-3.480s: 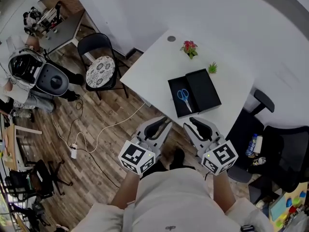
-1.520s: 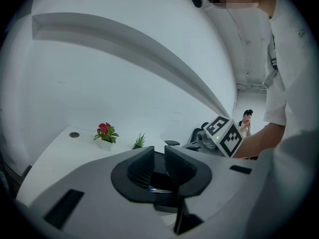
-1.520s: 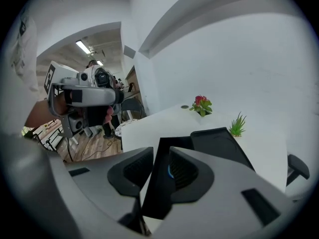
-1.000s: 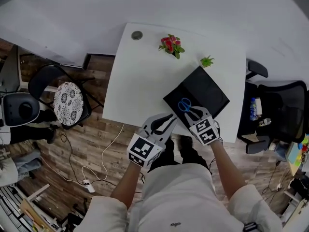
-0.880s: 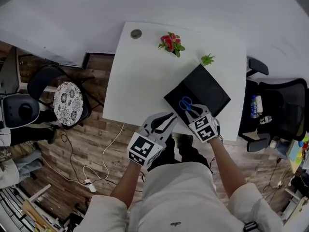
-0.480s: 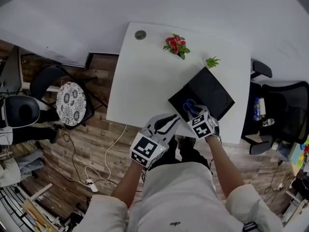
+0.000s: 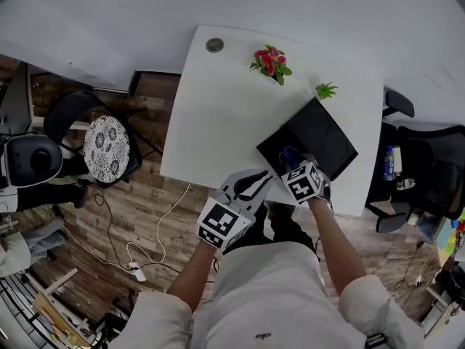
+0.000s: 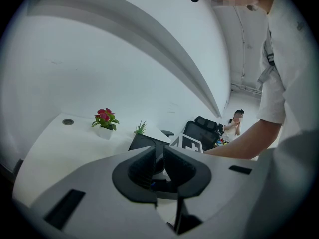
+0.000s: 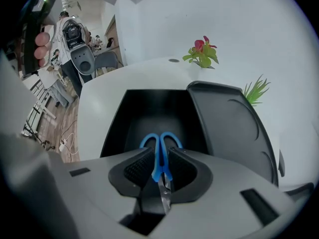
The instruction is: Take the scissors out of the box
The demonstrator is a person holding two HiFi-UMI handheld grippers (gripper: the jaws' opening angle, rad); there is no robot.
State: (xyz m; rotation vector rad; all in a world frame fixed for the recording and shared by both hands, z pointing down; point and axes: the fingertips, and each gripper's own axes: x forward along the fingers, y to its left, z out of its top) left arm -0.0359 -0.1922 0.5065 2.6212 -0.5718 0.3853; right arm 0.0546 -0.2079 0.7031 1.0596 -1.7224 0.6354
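Where the scissors lie: the blue-handled scissors point(image 9: 160, 148) rest in the open black box point(image 9: 115, 128), with the loops pointing away from the person and the blades running back between the right jaws.
Right tool point(image 9: 160, 169): it is down at the near end of the box, and its jaws are closed against the scissors just below the loops, gripping them.
Left tool point(image 8: 158, 166): it is held just off the desk's near edge, left of the other tool, with its jaws all but together and nothing between them.
Lid point(image 9: 229, 128): it lies open, touching the box's right side.
Desk point(image 7: 225, 107): white, with the box at its near right part, a pot of red flowers point(image 7: 271, 62) near the far edge and a small green plant point(image 7: 325, 90) just beyond the lid.
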